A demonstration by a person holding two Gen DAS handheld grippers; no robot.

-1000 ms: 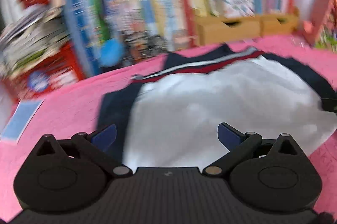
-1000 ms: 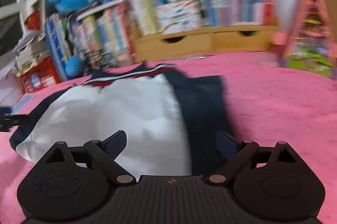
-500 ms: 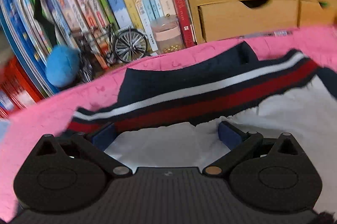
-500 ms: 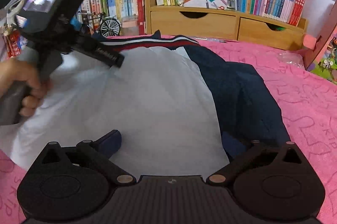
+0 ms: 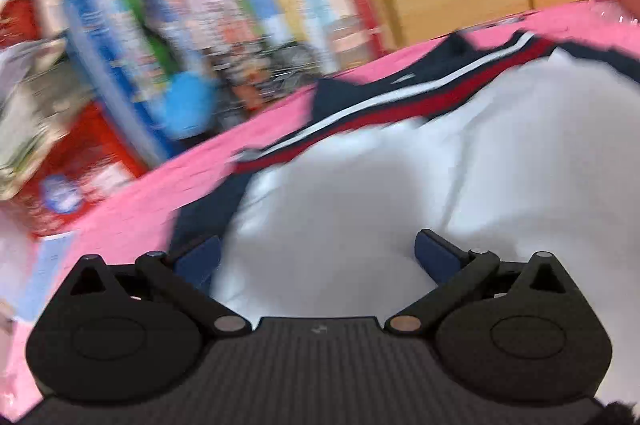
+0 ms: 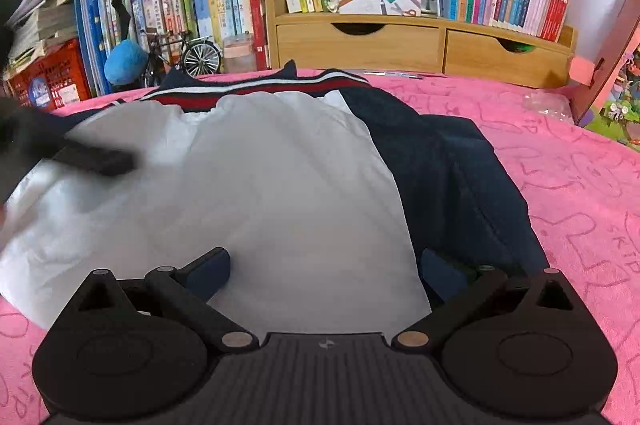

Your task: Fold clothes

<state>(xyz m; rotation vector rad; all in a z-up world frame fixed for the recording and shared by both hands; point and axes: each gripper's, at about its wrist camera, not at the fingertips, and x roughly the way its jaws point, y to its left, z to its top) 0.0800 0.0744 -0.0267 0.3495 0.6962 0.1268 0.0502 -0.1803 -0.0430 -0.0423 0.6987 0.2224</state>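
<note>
On the pink patterned cloth (image 6: 560,185) lies the white-and-navy jacket with its red-striped hem (image 6: 280,185). Both hand-held grippers, left (image 5: 316,249) and right (image 6: 324,265), hover wide and empty; grabbing only the thin white lining could bunch it.

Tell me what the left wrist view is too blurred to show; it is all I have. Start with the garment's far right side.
Observer: The navy sleeve lies on the pink cover, beside the white panel.
Operator: Report the right tongs.
Observer: The right tongs are open, hanging low above the white panel's near edge, gripping nothing.
Operator: Report how my tongs look from there.
Observer: The left tongs show as a dark blur over the panel's left part.
Operator: Name what stands behind the collar.
Observer: A small model bicycle, in front of the books.
</note>
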